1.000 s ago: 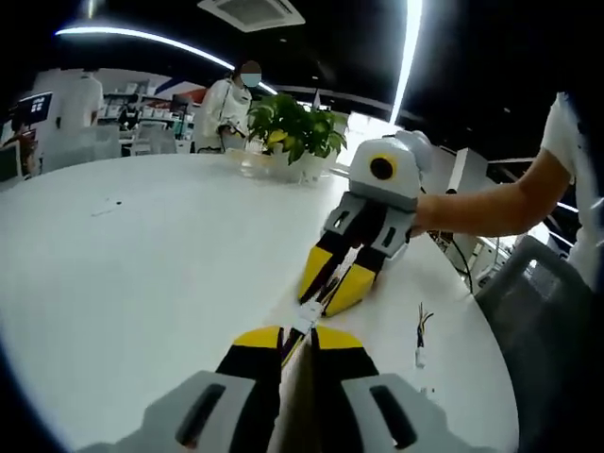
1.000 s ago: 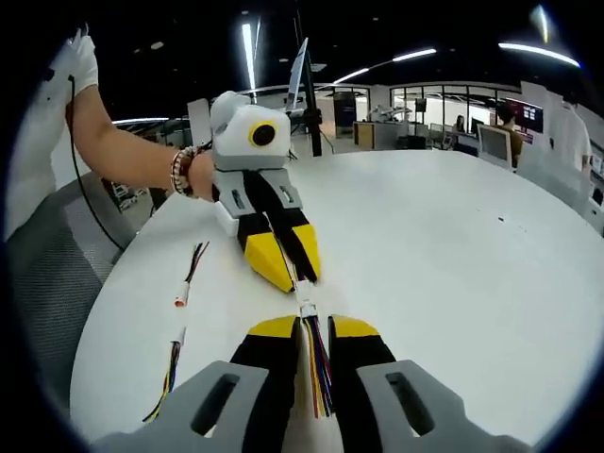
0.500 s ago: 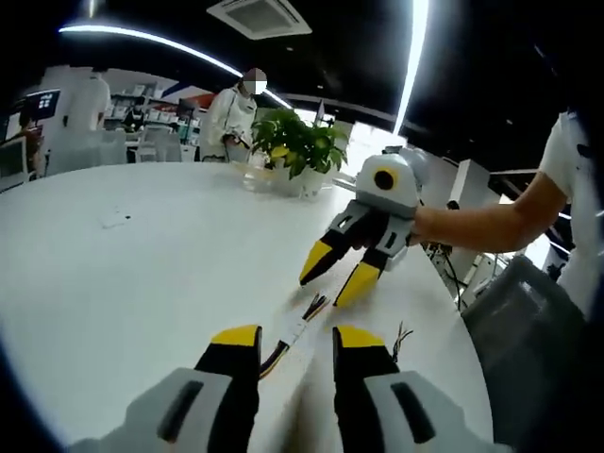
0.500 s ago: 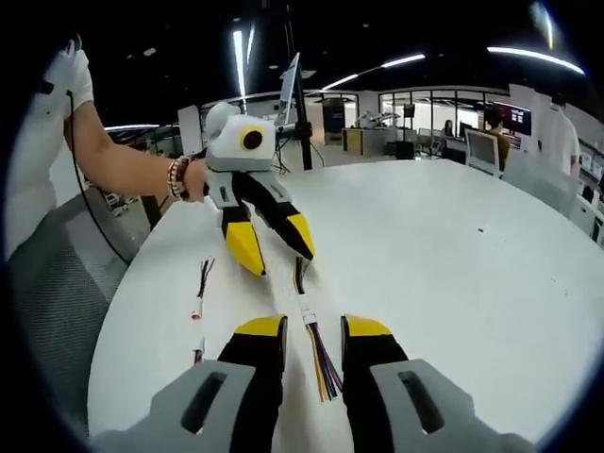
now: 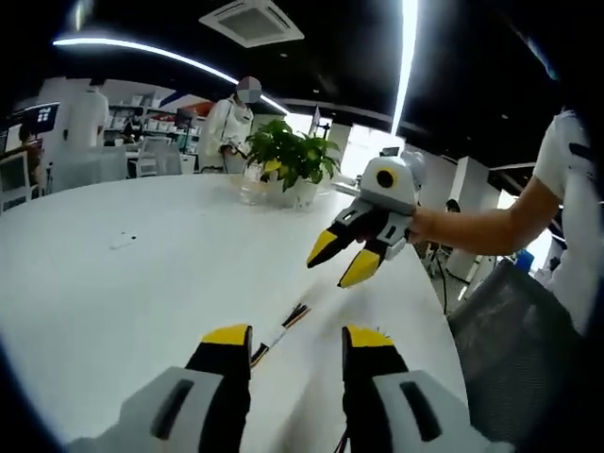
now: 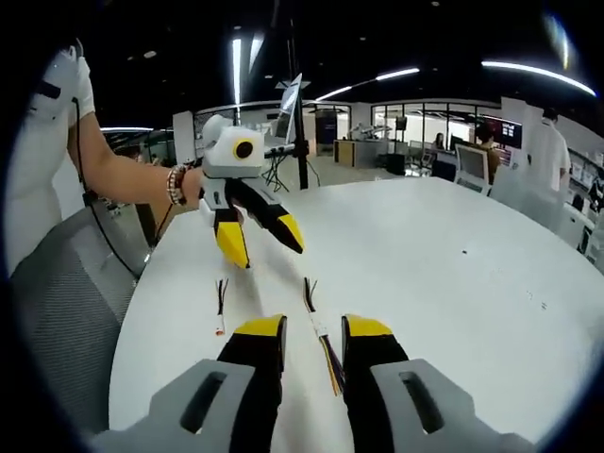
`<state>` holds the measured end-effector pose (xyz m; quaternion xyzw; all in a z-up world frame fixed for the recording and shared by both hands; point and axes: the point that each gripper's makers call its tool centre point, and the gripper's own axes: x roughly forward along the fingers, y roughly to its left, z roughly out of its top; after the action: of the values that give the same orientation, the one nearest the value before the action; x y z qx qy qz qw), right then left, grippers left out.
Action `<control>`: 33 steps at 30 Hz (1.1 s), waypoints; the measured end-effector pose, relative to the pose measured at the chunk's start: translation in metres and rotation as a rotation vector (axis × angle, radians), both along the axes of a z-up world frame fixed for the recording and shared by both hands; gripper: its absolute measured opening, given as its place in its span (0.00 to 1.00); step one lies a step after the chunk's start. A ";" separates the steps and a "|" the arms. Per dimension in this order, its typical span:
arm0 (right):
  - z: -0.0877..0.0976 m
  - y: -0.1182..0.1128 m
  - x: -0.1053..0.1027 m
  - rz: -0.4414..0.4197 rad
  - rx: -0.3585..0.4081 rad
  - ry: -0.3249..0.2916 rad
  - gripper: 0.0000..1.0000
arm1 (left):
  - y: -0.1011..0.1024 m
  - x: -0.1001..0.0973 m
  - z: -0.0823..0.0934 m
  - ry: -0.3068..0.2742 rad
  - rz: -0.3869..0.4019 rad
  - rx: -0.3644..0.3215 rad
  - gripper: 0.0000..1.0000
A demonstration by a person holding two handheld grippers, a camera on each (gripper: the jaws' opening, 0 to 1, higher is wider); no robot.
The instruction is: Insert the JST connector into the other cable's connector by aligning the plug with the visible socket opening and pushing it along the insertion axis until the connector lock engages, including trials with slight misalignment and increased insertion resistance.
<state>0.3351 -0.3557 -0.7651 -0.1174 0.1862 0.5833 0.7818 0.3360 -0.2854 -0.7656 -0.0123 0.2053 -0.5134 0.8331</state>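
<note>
a second ago both tools were pinched on the cable ends with their tips almost meeting; now each has let go and drawn back off the white table [image 6: 453, 283]. the left hand-held gripper [image 5: 296, 340] has its yellow-tipped jaws spread apart with nothing between them, and it appears again in the right gripper view [image 6: 257, 238], lifted above the table and gaping. the right hand-held gripper [image 6: 313, 332] is likewise parted and holding nothing; in the left gripper view it [image 5: 345, 257] hangs above the table's far side, near the potted plant [image 5: 288, 156], jaws open. the joined cable [image 6: 321, 330] lies flat on the table between the two tools, a small white connector body in the middle with a fan of coloured wires running out of each end; in the left gripper view the same cable [image 5: 280, 330] sits just ahead of the left tool's tips. whether the lock is engaged is too small to tell. a second short cable [image 6: 220, 307] with dark wires and a white plug lies on the table just beside the joined one, on the side toward the person's arm.
</note>
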 end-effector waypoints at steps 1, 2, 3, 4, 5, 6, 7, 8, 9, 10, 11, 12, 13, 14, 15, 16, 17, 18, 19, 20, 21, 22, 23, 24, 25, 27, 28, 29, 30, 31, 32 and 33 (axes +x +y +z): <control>0.002 0.000 -0.001 0.000 0.001 -0.003 0.21 | 0.000 -0.001 0.002 -0.003 0.000 -0.002 0.33; 0.005 0.001 -0.004 0.002 0.007 -0.006 0.21 | 0.000 -0.004 0.005 -0.007 0.001 -0.004 0.33; 0.007 0.002 -0.006 0.004 0.012 -0.008 0.20 | 0.000 -0.005 0.006 -0.009 0.001 -0.005 0.33; 0.010 0.003 -0.008 0.007 0.015 -0.009 0.20 | 0.000 -0.007 0.008 -0.011 0.001 -0.006 0.33; 0.011 0.003 -0.010 0.007 0.015 -0.010 0.20 | 0.000 -0.009 0.009 -0.012 0.001 -0.007 0.33; 0.012 0.004 -0.013 0.008 0.014 -0.013 0.20 | 0.000 -0.011 0.010 -0.012 0.002 -0.006 0.33; 0.013 0.004 -0.015 0.009 0.015 -0.015 0.20 | 0.000 -0.014 0.011 -0.015 0.001 -0.004 0.33; 0.014 0.005 -0.017 0.009 0.016 -0.015 0.20 | 0.000 -0.017 0.012 -0.016 -0.002 -0.003 0.33; 0.016 0.006 -0.020 0.008 0.017 -0.017 0.20 | 0.000 -0.020 0.012 -0.013 -0.005 0.000 0.33; 0.018 0.006 -0.022 0.012 0.021 -0.022 0.20 | -0.001 -0.025 0.012 -0.008 -0.015 0.010 0.33; 0.021 0.007 -0.025 0.018 0.026 -0.025 0.20 | -0.001 -0.029 0.012 -0.011 -0.022 0.016 0.33; 0.023 0.008 -0.029 0.022 0.032 -0.026 0.20 | 0.000 -0.032 0.012 -0.013 -0.026 0.022 0.33; 0.026 0.009 -0.033 0.026 0.036 -0.029 0.20 | 0.001 -0.035 0.012 -0.013 -0.025 0.026 0.33; 0.027 0.009 -0.036 0.029 0.036 -0.032 0.20 | 0.002 -0.037 0.012 -0.012 -0.024 0.027 0.33; 0.029 0.010 -0.039 0.031 0.036 -0.041 0.20 | 0.002 -0.041 0.012 -0.007 -0.023 0.024 0.33; 0.030 0.010 -0.041 0.033 0.035 -0.046 0.20 | 0.002 -0.043 0.013 -0.003 -0.025 0.020 0.33; 0.031 0.011 -0.044 0.036 0.034 -0.046 0.20 | 0.001 -0.047 0.013 0.004 -0.028 0.020 0.33; 0.031 0.011 -0.045 0.036 0.034 -0.047 0.20 | 0.001 -0.050 0.012 0.005 -0.032 0.023 0.33; 0.032 0.011 -0.046 0.038 0.034 -0.048 0.20 | -0.001 -0.054 0.012 0.005 -0.039 0.029 0.33; 0.032 0.012 -0.049 0.043 0.033 -0.047 0.20 | -0.002 -0.057 0.013 0.004 -0.042 0.029 0.33; 0.032 0.012 -0.050 0.043 0.034 -0.047 0.21 | -0.003 -0.060 0.014 0.004 -0.045 0.028 0.34; 0.032 0.013 -0.051 0.044 0.036 -0.047 0.21 | -0.003 -0.061 0.014 0.005 -0.047 0.028 0.34; 0.032 0.013 -0.053 0.045 0.037 -0.046 0.21 | -0.005 -0.064 0.014 0.005 -0.049 0.028 0.34; 0.032 0.015 -0.055 0.046 0.039 -0.043 0.21 | -0.005 -0.065 0.015 0.005 -0.050 0.027 0.34; 0.031 0.016 -0.057 0.048 0.040 -0.042 0.21 | -0.006 -0.066 0.015 0.006 -0.051 0.029 0.34; 0.024 0.018 -0.063 0.056 0.029 -0.036 0.21 | -0.007 -0.068 0.012 0.016 -0.046 0.040 0.35; 0.021 0.019 -0.065 0.059 0.023 -0.031 0.21 | -0.008 -0.069 0.011 0.019 -0.046 0.045 0.35; 0.016 0.020 -0.068 0.067 0.017 -0.022 0.21 | -0.009 -0.070 0.010 0.021 -0.045 0.047 0.36; 0.013 0.021 -0.070 0.070 0.013 -0.016 0.21 | -0.009 -0.070 0.010 0.017 -0.037 0.046 0.36; 0.011 0.021 -0.071 0.072 0.009 -0.013 0.21 | -0.010 -0.070 0.009 0.015 -0.037 0.045 0.36; 0.008 0.022 -0.073 0.075 0.006 -0.009 0.21 | -0.010 -0.071 0.008 0.015 -0.038 0.044 0.36; 0.004 0.023 -0.075 0.081 0.002 0.002 0.21 | -0.010 -0.071 0.004 0.020 -0.039 0.046 0.36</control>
<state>0.2604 -0.3332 -0.7608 -0.1233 0.1814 0.6148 0.7576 0.2648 -0.2954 -0.7617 0.0059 0.2255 -0.5244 0.8211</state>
